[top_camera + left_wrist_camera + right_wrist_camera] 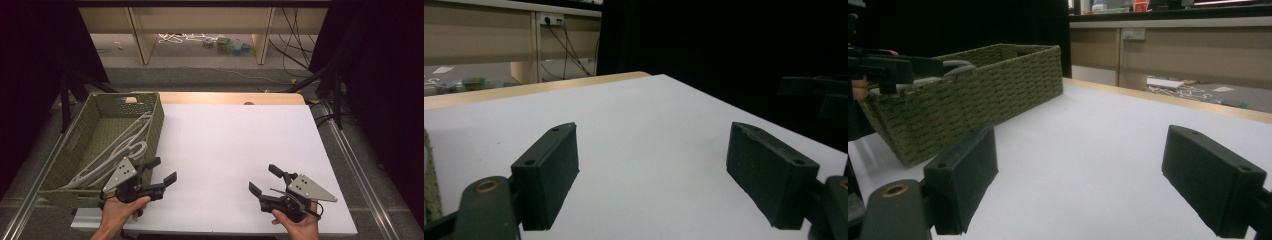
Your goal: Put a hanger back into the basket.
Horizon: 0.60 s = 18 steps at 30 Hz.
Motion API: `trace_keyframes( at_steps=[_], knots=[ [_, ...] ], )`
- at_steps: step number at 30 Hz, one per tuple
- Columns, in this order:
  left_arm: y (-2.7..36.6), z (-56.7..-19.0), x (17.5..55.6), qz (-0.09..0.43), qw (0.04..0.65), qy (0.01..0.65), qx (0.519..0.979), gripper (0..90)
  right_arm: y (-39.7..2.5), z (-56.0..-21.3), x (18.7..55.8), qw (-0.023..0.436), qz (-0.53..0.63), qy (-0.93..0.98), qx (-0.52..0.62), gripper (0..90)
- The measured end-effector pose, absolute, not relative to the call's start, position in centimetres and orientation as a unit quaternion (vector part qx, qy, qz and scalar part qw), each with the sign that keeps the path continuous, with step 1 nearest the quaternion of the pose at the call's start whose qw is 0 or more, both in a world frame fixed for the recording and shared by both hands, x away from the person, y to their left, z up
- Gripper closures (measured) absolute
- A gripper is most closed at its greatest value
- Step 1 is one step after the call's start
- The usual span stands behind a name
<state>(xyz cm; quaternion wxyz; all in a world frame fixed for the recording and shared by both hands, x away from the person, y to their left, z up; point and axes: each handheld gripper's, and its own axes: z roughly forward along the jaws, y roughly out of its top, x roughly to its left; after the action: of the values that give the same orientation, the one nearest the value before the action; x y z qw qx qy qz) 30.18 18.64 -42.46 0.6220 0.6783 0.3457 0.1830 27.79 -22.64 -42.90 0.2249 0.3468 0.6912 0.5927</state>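
No readable writing or brand mark can be made out on anything. At the table's (235, 145) left edge a green woven basket (75, 165) is set, with white plastic hangers (125, 145) lying inside it. Just beside its near right corner the left claw (165, 171) is held wide open, with nothing gripped. A broad bare stretch of white tabletop is left open between the claws and up to the far edge. Near the front edge the right claw (264, 180) is held equally wide, nothing being gripped.
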Motion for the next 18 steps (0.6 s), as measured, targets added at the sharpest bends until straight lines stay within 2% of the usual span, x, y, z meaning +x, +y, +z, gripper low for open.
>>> trace_keyframes(
  at_steps=[2, 18],
  knots=[
    [18.60, -42.56, 30.00, 0.191, 0.621, 0.340, 0.680, 20.7, -22.58, -42.90, 27.89, 0.235, 0.593, 0.696, 0.331, 15.4],
    [18.47, -43.25, 29.76, 0.186, 0.618, 0.336, 0.686, 20.2, -22.34, -43.00, 27.83, 0.227, 0.590, 0.700, 0.332, 15.3]
  ],
)
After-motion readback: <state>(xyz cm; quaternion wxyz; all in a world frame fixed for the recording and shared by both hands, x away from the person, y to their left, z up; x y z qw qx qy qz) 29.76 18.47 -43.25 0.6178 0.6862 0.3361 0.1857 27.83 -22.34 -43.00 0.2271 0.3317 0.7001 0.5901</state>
